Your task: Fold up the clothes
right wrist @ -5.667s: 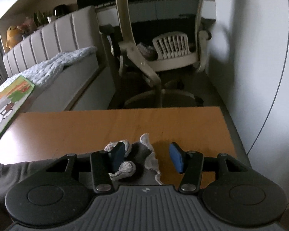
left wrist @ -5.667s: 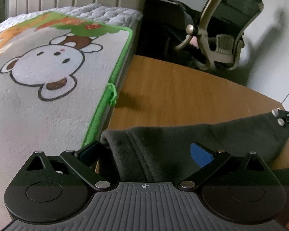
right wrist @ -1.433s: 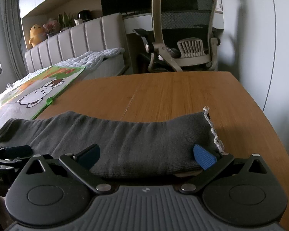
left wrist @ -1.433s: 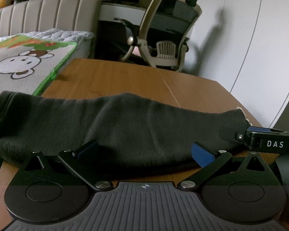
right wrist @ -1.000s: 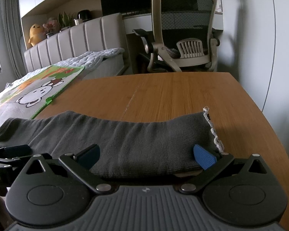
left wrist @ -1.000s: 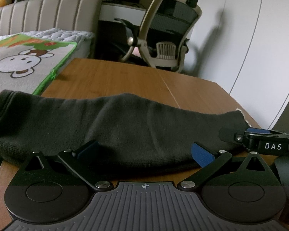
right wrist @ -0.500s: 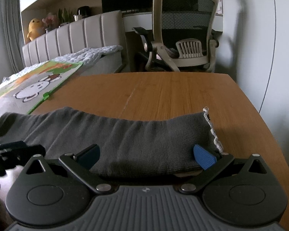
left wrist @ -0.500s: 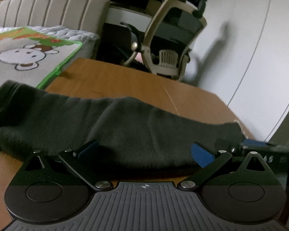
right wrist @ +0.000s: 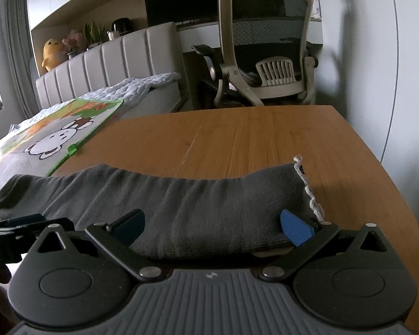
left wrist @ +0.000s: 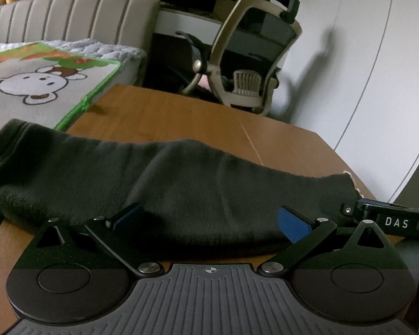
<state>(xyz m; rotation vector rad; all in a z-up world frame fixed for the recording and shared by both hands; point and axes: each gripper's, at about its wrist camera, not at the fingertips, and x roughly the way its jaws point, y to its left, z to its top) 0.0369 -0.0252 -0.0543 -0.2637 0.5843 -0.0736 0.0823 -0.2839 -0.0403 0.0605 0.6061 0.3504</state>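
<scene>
Far left: bed [right wrist: 103,95] with a cartoon-bear blanket [left wrist: 42,89], green edge against the counter's side. Padded headboard [right wrist: 111,55] behind, yellow plush toy [right wrist: 50,51] on the ledge above.

Next, dark grey garment [left wrist: 153,184], folded into a long band, lying flat across the near part of the wooden counter [right wrist: 251,139]. Rounded left end just over the counter edge, touching the blanket; right end square, trimmed with a pale lacy border [right wrist: 307,187]. Far half of the counter bare wood, a thin seam line across it.

Left gripper [left wrist: 209,217] low at the garment's near edge, toward its left and middle. Fingers spread wide, blue pads [left wrist: 292,223] apart, cloth lying between and beyond them, nothing pinched. Just to its right, the other tool's black body, lettered "DAS", beside the garment's right end.

Right gripper [right wrist: 212,226] likewise at the near edge, toward the trimmed end. Fingers parted wide, one blue pad [right wrist: 296,227] close by the lacy corner, the other against the cloth further left; no grip on the fabric. Left tool's dark finger visible at the far left of the right wrist view.

Beyond the counter, right of the bed: mesh-backed office chair [right wrist: 265,50] at a white desk [right wrist: 198,32]. Far right: plain white wall [right wrist: 377,55].
</scene>
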